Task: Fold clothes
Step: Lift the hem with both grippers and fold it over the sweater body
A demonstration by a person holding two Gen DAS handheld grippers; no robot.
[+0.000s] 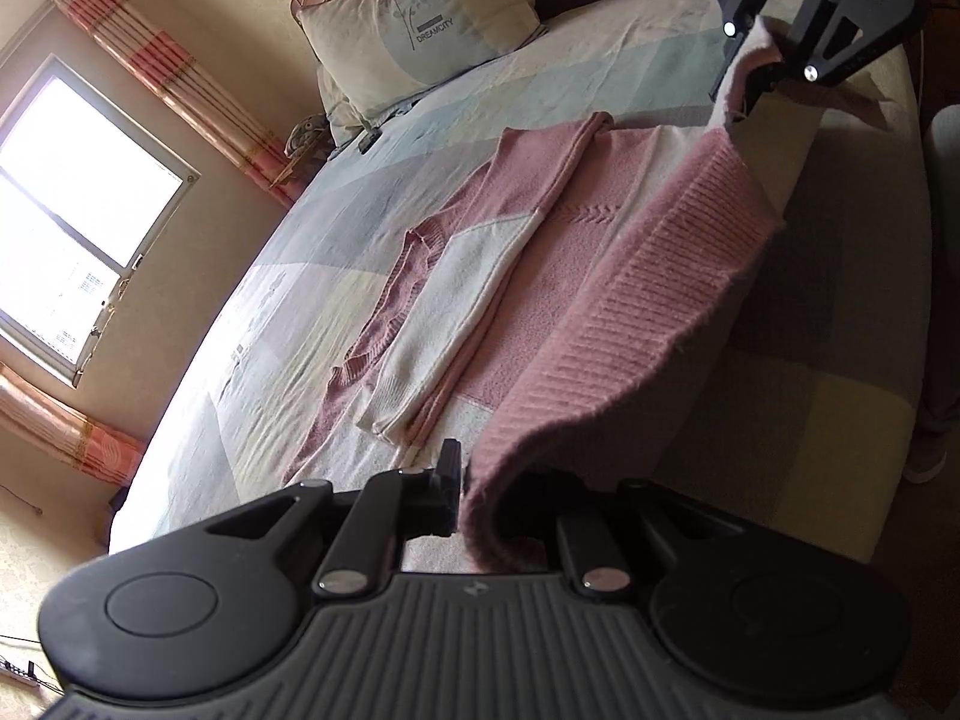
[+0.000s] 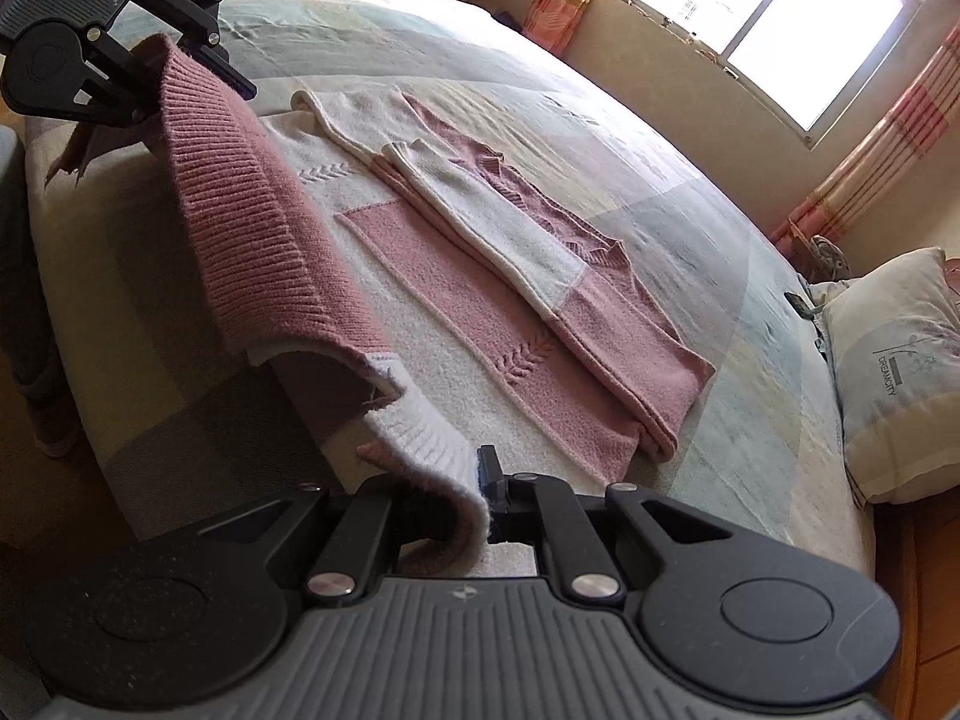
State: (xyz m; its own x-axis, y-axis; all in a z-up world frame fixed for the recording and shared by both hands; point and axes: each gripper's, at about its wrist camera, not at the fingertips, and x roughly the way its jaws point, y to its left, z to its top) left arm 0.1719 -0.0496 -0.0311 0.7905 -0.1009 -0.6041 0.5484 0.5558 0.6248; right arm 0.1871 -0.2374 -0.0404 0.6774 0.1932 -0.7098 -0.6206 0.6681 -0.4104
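Between both tools, sweater hem pinched, lifted over bed

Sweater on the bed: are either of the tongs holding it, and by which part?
Both. The left tongs and right tongs are each shut on an end of the sweater's ribbed hem, lifted off the bed.

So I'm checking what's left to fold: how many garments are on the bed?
1: a pink-and-white sweater spread on the bed, sleeves folded in, its ribbed hem lifted near the edge. Others may be hidden out of view.
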